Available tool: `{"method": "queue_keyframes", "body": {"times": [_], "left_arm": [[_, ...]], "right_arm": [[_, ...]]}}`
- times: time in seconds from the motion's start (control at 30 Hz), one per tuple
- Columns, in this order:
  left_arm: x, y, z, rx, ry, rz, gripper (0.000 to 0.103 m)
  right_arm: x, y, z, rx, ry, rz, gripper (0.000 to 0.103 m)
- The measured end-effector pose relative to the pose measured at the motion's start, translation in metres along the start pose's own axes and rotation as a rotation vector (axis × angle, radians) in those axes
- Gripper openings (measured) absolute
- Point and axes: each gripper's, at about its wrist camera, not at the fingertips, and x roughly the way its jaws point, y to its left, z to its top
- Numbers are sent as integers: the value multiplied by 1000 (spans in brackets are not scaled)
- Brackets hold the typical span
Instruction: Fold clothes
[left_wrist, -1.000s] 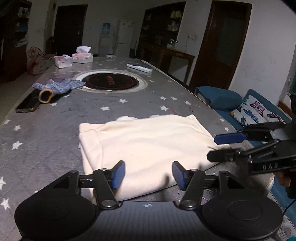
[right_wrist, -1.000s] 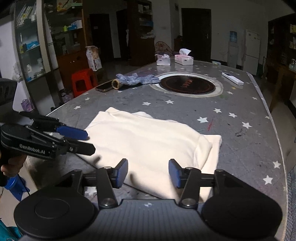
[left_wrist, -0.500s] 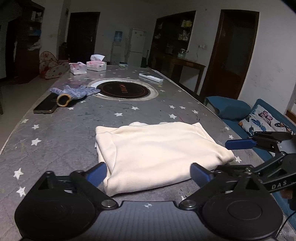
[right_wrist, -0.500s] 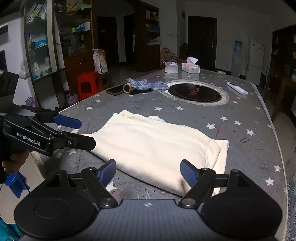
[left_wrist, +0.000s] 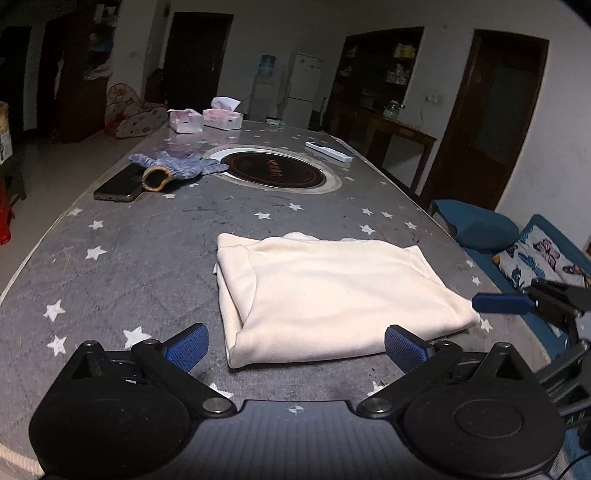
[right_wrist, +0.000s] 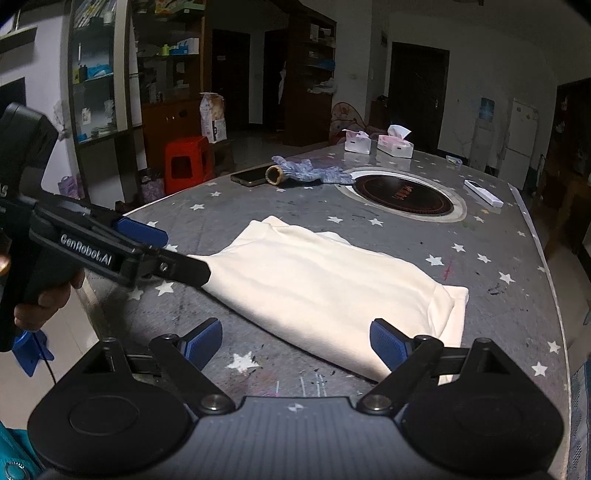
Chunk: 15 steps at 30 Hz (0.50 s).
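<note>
A cream garment (left_wrist: 332, 291) lies folded into a flat rectangle on the star-patterned table (left_wrist: 147, 258). My left gripper (left_wrist: 295, 347) hovers at its near edge, open wide, pads clear of the cloth. From the right wrist view the same garment (right_wrist: 332, 280) lies just ahead of my right gripper (right_wrist: 295, 343). That gripper's jaws are opening, with the cloth's near edge between the pads but not pressed. The left gripper (right_wrist: 177, 254) shows at the garment's left corner, held by a hand (right_wrist: 44, 306). One of the right gripper's fingers (left_wrist: 502, 302) shows at the garment's right corner.
A round black hob (left_wrist: 273, 170) is set into the table's middle. Beyond lie knitted gloves (left_wrist: 173, 166), a phone (left_wrist: 118, 188), two tissue boxes (left_wrist: 207, 120) and a white remote (left_wrist: 328, 151). A blue sofa with cushions (left_wrist: 535, 254) runs along the right edge. A red stool (right_wrist: 184, 162) stands left.
Both grippers have opened from about half to wide and drawn back a little, so the garment lies farther from the pads. The garment itself stays flat on the table.
</note>
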Motion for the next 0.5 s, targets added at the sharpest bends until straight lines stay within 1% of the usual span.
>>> {"method": "queue_keyframes", "body": {"times": [0.2,0.33,0.47,0.5], "left_arm": [[-4,-1,1,9,-9,47,103],[-3,0,4,18,-11,102,103],[-3,10,7,-21,-12,108,103],[-3,12,8,-21,-13,119,103]], "right_arm": [[-1,14,2,-59,-5,8,89],[2,23,5,-100,-6,15,89],[7,29,10,-130,-5,30,88],[8,31,12,-137,-5,35,88]]}}
